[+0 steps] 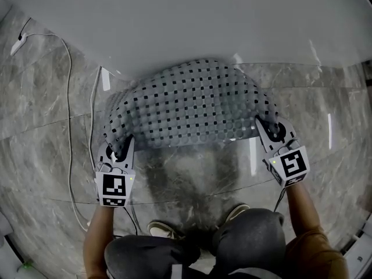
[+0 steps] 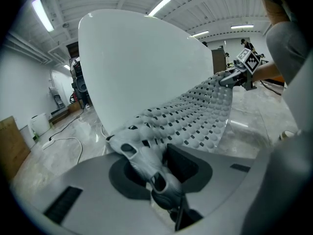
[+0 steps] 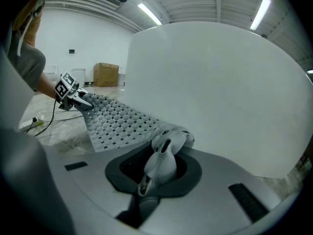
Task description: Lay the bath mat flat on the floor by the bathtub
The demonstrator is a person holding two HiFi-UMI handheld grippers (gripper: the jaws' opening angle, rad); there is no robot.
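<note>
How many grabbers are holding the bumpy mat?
2. The left gripper is shut on the bath mat's left corner, and the right gripper is shut on its right corner. None looks hidden.

- white cable [image 1: 69, 106], plugged in at the top left, runs down the left side
- cardboard box [image 3: 106, 74] against the far wall
- ceiling strip light [image 2: 41, 13], lit
- wooden panel [image 2: 12, 143] at the left edge

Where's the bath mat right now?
Head view, centre: the bath mat stretches between the left gripper and right gripper, beside the white bathtub.
</note>
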